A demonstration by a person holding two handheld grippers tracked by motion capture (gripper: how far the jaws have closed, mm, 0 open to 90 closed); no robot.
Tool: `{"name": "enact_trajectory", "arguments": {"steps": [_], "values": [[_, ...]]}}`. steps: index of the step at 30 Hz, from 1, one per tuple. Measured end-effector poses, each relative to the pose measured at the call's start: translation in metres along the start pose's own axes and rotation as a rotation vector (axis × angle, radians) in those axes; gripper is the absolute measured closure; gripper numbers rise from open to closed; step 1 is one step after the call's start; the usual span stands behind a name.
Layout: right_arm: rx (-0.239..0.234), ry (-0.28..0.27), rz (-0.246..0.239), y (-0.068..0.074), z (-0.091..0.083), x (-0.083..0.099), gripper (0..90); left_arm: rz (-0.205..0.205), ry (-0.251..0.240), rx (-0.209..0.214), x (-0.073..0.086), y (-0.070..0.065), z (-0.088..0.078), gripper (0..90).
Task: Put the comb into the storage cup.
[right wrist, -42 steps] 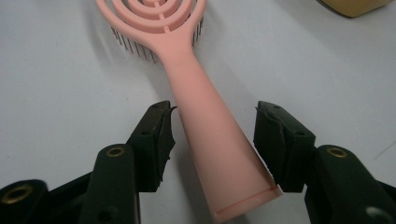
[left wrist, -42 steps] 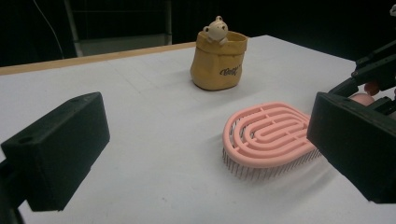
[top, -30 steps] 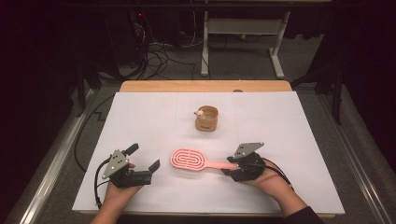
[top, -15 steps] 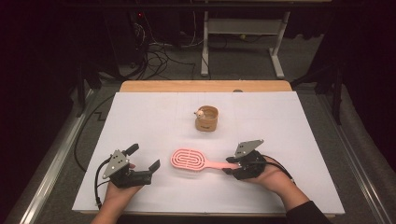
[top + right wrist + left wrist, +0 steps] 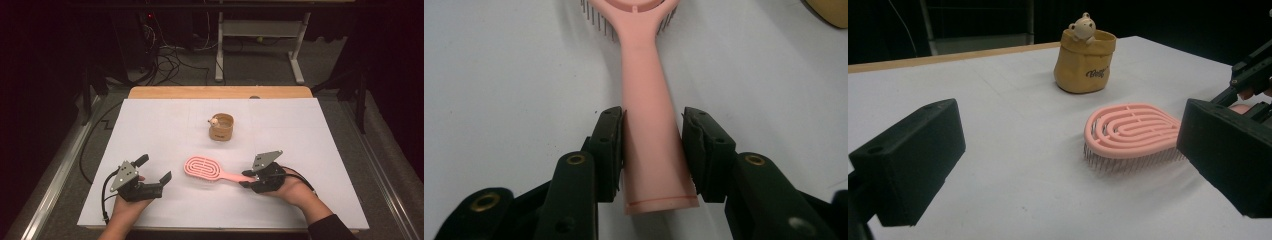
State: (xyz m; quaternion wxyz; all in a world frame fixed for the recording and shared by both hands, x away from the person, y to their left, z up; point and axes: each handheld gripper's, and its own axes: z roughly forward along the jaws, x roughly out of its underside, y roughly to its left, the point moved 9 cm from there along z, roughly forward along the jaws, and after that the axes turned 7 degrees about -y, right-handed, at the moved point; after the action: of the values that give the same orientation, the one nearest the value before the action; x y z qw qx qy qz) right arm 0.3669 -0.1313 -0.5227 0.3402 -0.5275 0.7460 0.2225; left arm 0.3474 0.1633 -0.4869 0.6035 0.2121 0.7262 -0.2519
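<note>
Only writing we could spot was a dark script logo on the front of the little tan bag-shaped pot (image 5: 1085, 62) with the bear peeking out; it looked like "Dolly" but we couldn't really make it out

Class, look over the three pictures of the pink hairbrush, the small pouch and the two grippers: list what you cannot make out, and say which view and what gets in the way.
- Hairbrush handle end: in the high view, hidden under the right gripper.
- Brush head: in the right gripper view, cut off by the top edge.
- Pouch contents: in the left gripper view, hidden by its wall; lettering too small to read.
- Left gripper underside: hidden by its own body in the high view.
</note>
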Motion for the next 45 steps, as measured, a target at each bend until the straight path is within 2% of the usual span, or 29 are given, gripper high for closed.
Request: {"name": "enact_trajectory", "arguments": {"steps": [6, 10, 16, 26, 33, 37, 42, 44, 45], "values": [[-0.002, 0.002, -0.030, 0.002, -0.001, 0.000, 63.2, 0.000, 0.000, -0.004, 0.000, 0.001, -0.001, 0.0], [0.014, 0.002, -0.046, 0.001, -0.006, 0.001, 63.3, 0.001, 0.000, -0.004, 0.000, 0.001, -0.001, 0.0], [0.044, 0.009, -0.040, 0.000, -0.020, 0.011, 63.3, 0.003, 0.003, -0.005, 0.000, 0.001, 0.000, 0.0], [0.121, 0.000, 0.008, 0.002, -0.052, 0.042, 63.3, -0.004, 0.009, -0.006, 0.002, 0.001, 0.002, 0.0], [0.196, -0.012, 0.059, 0.001, -0.080, 0.067, 63.3, -0.006, 0.011, -0.005, 0.001, 0.001, 0.003, 0.0], [0.219, -0.013, 0.072, 0.001, -0.087, 0.072, 63.3, -0.020, 0.008, -0.002, 0.001, 0.000, 0.003, 0.0], [0.244, -0.024, 0.091, 0.002, -0.098, 0.079, 63.3, 0.002, 0.014, 0.008, -0.003, -0.003, 0.006, 0.0], [0.251, -0.019, 0.097, 0.002, -0.101, 0.082, 63.3, 0.020, 0.029, 0.008, -0.005, -0.003, 0.007, 0.0], [0.257, -0.017, 0.101, 0.001, -0.104, 0.084, 63.3, 0.044, 0.037, 0.000, -0.006, -0.001, 0.007, 0.0]]}}
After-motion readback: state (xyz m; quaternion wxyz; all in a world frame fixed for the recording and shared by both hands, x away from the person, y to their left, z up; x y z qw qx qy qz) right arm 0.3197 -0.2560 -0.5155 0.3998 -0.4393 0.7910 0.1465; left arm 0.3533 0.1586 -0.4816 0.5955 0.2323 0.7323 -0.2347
